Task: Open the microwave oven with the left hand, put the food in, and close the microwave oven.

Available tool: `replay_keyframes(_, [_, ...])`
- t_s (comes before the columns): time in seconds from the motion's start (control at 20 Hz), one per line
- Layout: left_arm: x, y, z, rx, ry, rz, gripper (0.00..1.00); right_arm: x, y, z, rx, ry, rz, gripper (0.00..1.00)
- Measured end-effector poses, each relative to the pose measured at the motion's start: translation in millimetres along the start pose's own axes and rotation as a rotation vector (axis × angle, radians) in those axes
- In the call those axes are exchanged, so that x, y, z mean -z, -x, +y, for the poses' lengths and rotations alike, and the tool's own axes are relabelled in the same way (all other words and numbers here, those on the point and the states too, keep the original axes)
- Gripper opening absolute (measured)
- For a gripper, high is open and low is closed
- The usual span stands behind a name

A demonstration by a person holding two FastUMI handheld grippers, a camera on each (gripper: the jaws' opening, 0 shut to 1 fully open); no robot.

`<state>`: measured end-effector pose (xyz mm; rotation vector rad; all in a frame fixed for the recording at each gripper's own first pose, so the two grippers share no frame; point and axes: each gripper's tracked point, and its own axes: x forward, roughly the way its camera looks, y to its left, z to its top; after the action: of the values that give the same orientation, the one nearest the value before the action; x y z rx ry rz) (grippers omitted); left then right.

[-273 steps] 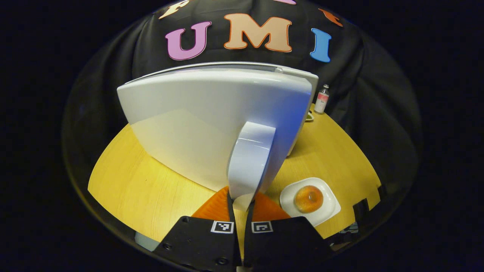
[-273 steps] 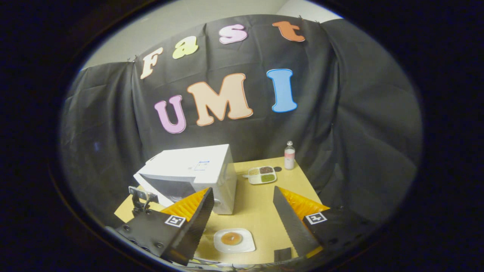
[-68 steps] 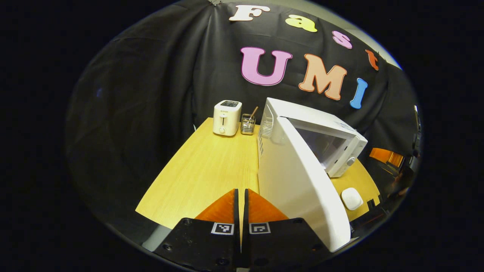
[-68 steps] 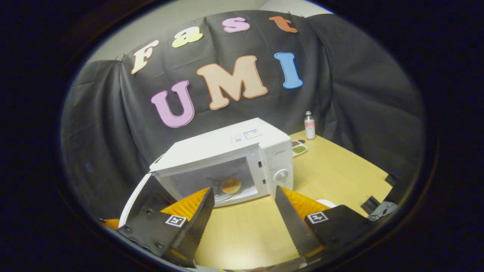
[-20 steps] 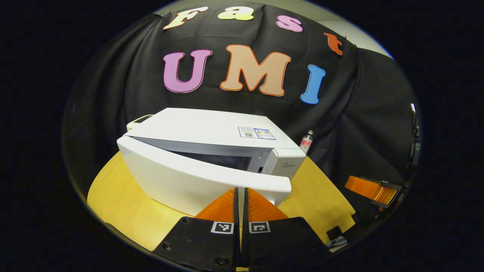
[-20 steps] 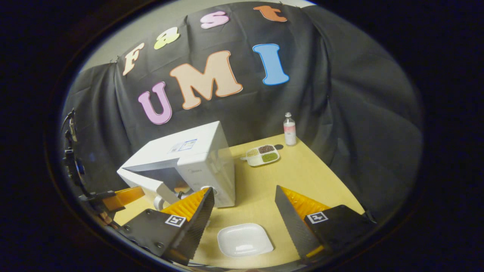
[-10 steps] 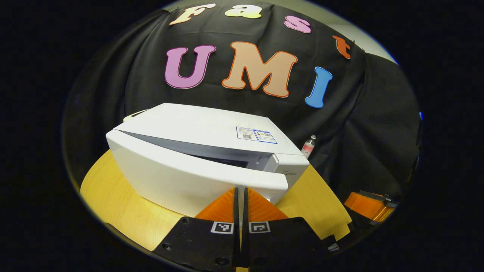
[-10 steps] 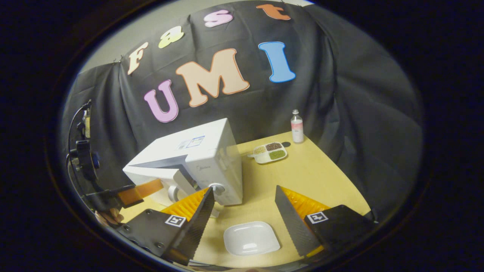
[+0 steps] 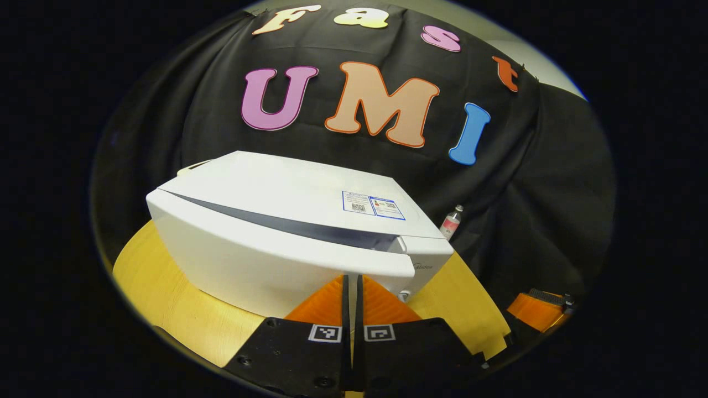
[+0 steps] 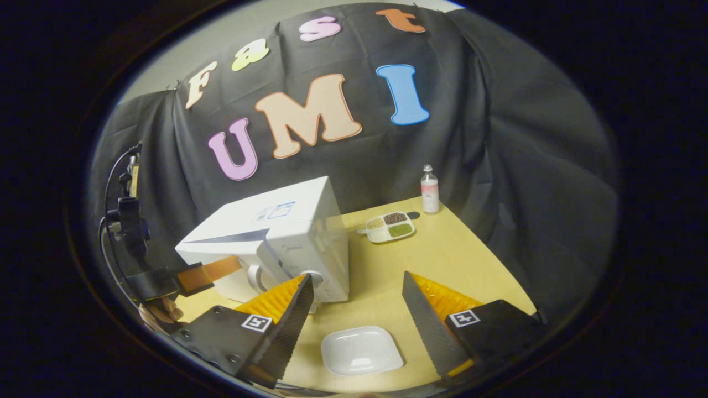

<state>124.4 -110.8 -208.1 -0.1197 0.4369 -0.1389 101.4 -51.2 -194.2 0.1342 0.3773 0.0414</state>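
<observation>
The white microwave (image 9: 276, 182) stands on the yellow table (image 9: 166, 293). Its door (image 9: 265, 260) is nearly closed, with a thin dark gap along the top edge. My left gripper (image 9: 351, 284) is shut with nothing between its fingers, and its tips rest against the door front. In the right gripper view the left gripper (image 10: 232, 265) touches the door beside the handle (image 10: 254, 276). My right gripper (image 10: 357, 301) hangs open above an empty white plate (image 10: 362, 349), holding nothing. The inside of the microwave (image 10: 276, 232) is hidden.
A divided dish of grains (image 10: 390, 225) and a small bottle (image 10: 429, 189) stand at the table's far corner, right of the microwave. A hand (image 10: 160, 315) holds the left gripper at the table's left edge. Bare tabletop (image 10: 442, 254) lies right of the plate.
The left gripper has pushed the microwave door from partly open to almost closed. The right gripper stays open over the empty plate, barely moved.
</observation>
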Motion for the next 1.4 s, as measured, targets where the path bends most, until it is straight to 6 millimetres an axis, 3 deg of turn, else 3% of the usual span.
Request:
replay_keyframes(0.85, [-9.3, -16.4, 2.7, -0.025, 0.005, -0.017, 0.00, 2.2, -9.6, 11.4, -0.037, 0.046, 0.022, 0.91])
replay_keyframes(0.9, [-9.8, -16.9, 2.6, -0.025, 0.004, -0.018, 0.00, 2.0, -10.2, 12.4, -0.042, 0.048, 0.022, 1.00])
replay_keyframes(1.05, [-11.0, -17.1, 4.0, -0.029, 0.000, -0.021, 0.02, 3.6, -10.2, 13.9, -0.049, 0.053, 0.028, 1.00])
replay_keyframes(1.1, [-10.9, -17.3, 4.4, -0.030, 0.003, -0.023, 0.00, 5.9, -9.6, 13.6, -0.051, 0.053, 0.033, 0.91])
replay_keyframes(1.2, [-12.2, -18.4, 5.3, -0.033, 0.012, -0.030, 0.00, 9.6, -8.3, 13.1, -0.053, 0.052, 0.043, 0.91])
replay_keyframes(1.25, [-11.9, -17.4, 5.3, -0.032, 0.017, -0.031, 0.02, 9.9, -8.2, 13.4, -0.055, 0.050, 0.045, 1.00])
replay_keyframes(1.3, [-12.6, -17.7, 5.3, -0.030, 0.022, -0.035, 0.00, 9.6, -6.9, 13.9, -0.058, 0.049, 0.046, 1.00])
replay_keyframes(1.35, [-12.4, -17.9, 4.9, -0.026, 0.024, -0.036, 0.01, 9.8, -5.4, 14.7, -0.061, 0.048, 0.048, 0.92])
replay_keyframes(1.4, [-12.9, -18.5, 5.1, -0.020, 0.027, -0.037, 0.00, 11.9, -5.1, 15.5, -0.066, 0.048, 0.049, 0.92])
